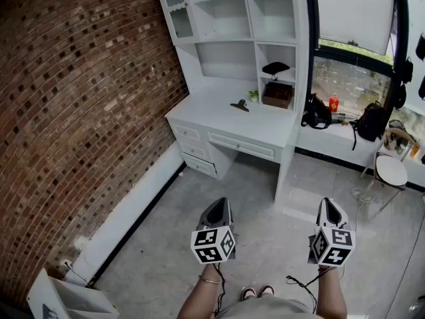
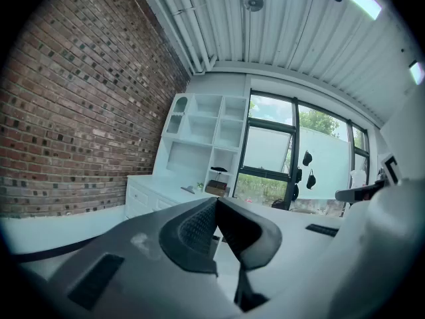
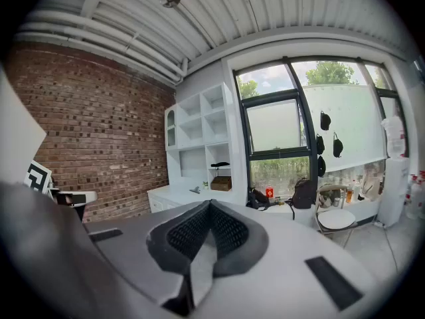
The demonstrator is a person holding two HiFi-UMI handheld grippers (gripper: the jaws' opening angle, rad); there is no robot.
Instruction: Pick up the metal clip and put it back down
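A: Grippers, quick.

B: Left gripper has its jaws pressed tip to tip with nothing between them. Right gripper is the same, closed and empty. Both are held out near the person, over the grey floor, roughly level and side by side.

A: Where's the clip?

B: The metal clip lies on the white desk, at the far end of the room. It sits toward the back of the desktop, well apart from both grippers. It shows small in both gripper views, above the jaw tips.

A: What's around it?

B: A small green plant is just right of the clip. A brown box sits in the lower shelf cubby further right, with a dark thing on top that I can't identify.

A: Rest of the room?

B: Brick wall on the left. White shelving rises above the desk. On the window sill to the right are black bags and a red can. A round white stool stands far right.
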